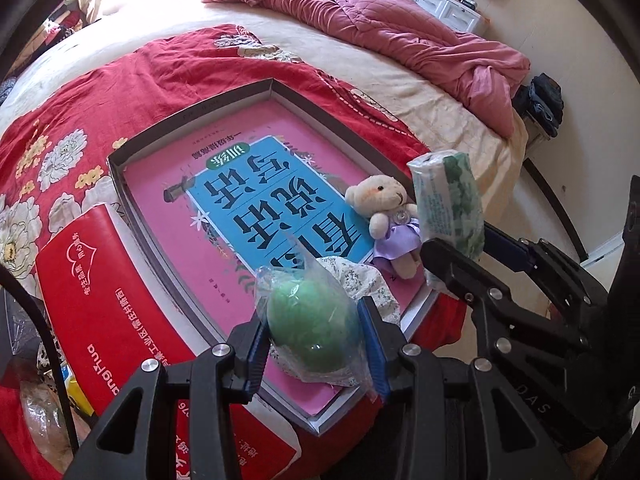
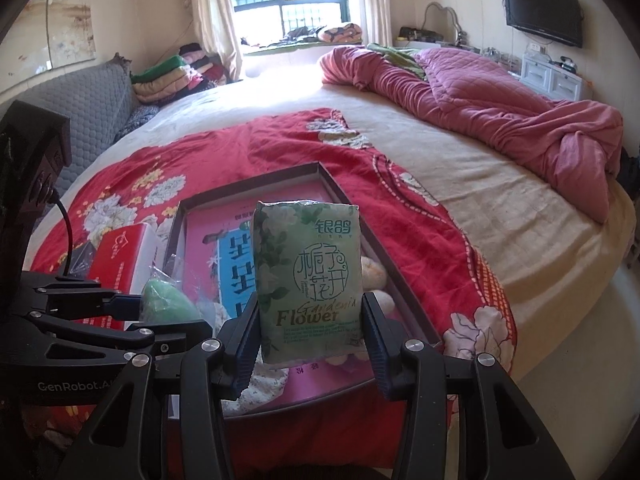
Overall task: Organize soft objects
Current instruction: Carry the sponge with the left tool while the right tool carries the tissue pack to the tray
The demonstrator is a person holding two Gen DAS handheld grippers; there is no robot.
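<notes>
You hold the left gripper point(image 1: 314, 354) pinched on a green sponge ball in a clear plastic wrapper point(image 1: 310, 330). The blue pads press its two sides, so the soft body is squeezed just enough not to slip. It hangs over the near end of the shallow box tray point(image 1: 192, 120), above the pink and blue book point(image 1: 256, 200) that lines the tray floor.

Your right gripper point(image 2: 310, 334) is clamped on a green tissue pack point(image 2: 308, 276), held upright by its lower part, label facing the camera. That grip leaves most of the pack free above the jaws. In my judgement that suits standing or laying it into the tray. The pack hangs over the tray's near right corner.

A small teddy bear in a purple dress point(image 1: 390, 220) already lies against the tray's right wall, with a patterned cloth point(image 1: 368, 280) just beside it. Space remains along the tray's far end and left wall.

A red tissue box point(image 1: 132, 320) sits outside the tray, touching its left wall, on the red floral blanket point(image 1: 96, 100). I judge both held items bound for the tray.
</notes>
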